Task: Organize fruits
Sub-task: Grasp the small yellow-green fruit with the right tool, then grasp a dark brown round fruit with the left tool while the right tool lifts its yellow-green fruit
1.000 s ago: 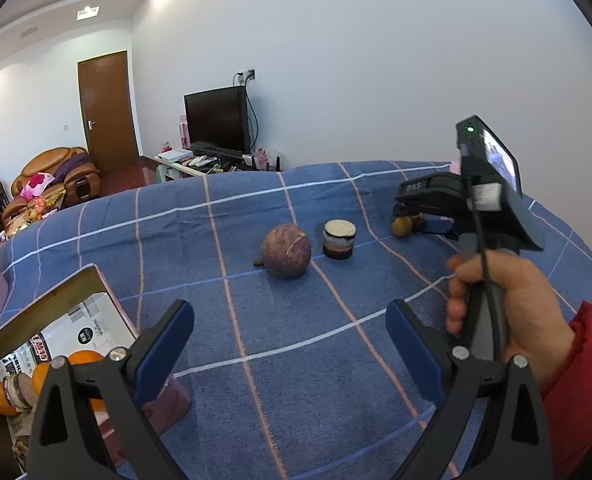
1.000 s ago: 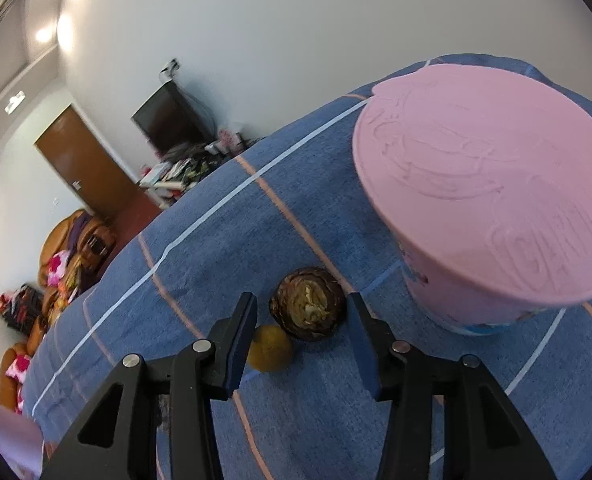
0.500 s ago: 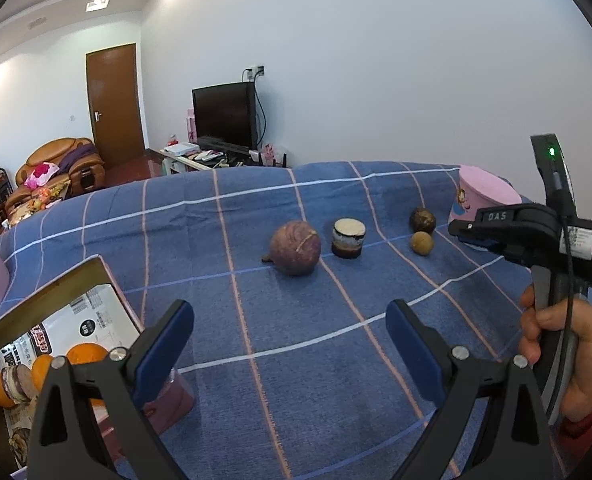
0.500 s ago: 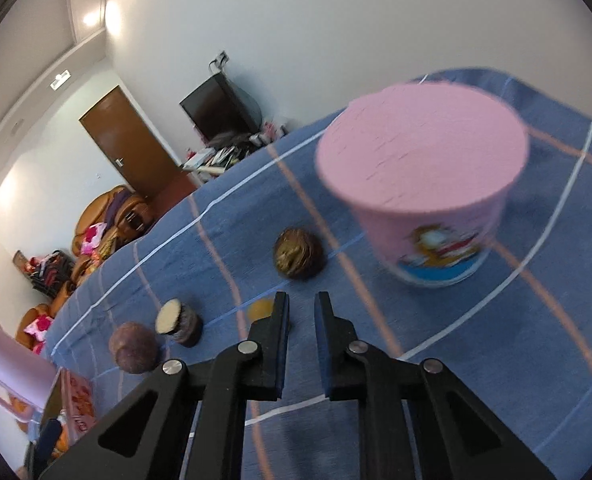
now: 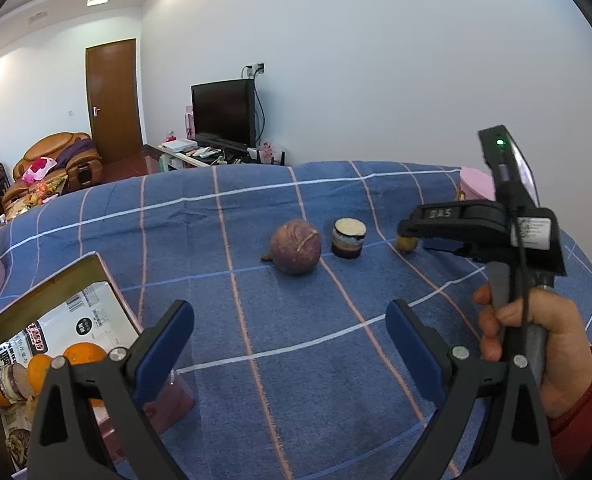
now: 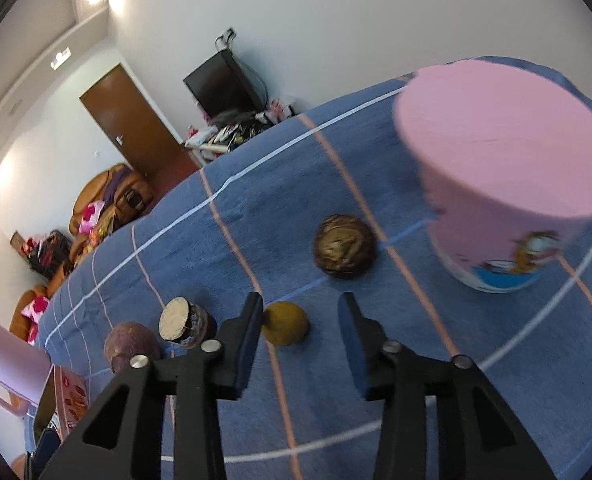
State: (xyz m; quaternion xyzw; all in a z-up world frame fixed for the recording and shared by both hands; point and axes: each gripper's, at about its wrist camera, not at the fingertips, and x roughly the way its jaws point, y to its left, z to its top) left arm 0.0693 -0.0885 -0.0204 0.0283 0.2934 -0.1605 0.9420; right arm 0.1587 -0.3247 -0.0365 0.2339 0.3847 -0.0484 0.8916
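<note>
My right gripper point(image 6: 300, 322) is open, its fingers on either side of a small yellow fruit point(image 6: 285, 323) on the blue checked cloth; the fruit sits nearer the left finger. Just beyond lies a dark brown wrinkled fruit point(image 6: 344, 247). A round purple fruit point(image 5: 295, 246) and a short cut brown piece with a pale top point(image 5: 349, 237) lie mid-table. My left gripper point(image 5: 290, 330) is open and empty over the cloth. In the left wrist view the right gripper point(image 5: 409, 237) reaches the yellow fruit point(image 5: 406, 243). A cardboard box point(image 5: 52, 284) at left holds oranges point(image 5: 84, 353).
A pink tub with a cartoon print point(image 6: 499, 176) stands just right of the dark fruit. A pink plastic jug point(image 6: 4, 364) stands by the box at the far left. A small pink cup point(image 5: 168, 396) sits under my left finger.
My right gripper has opened from shut and moved in around the yellow fruit. The left gripper has stayed open and nearly still.
</note>
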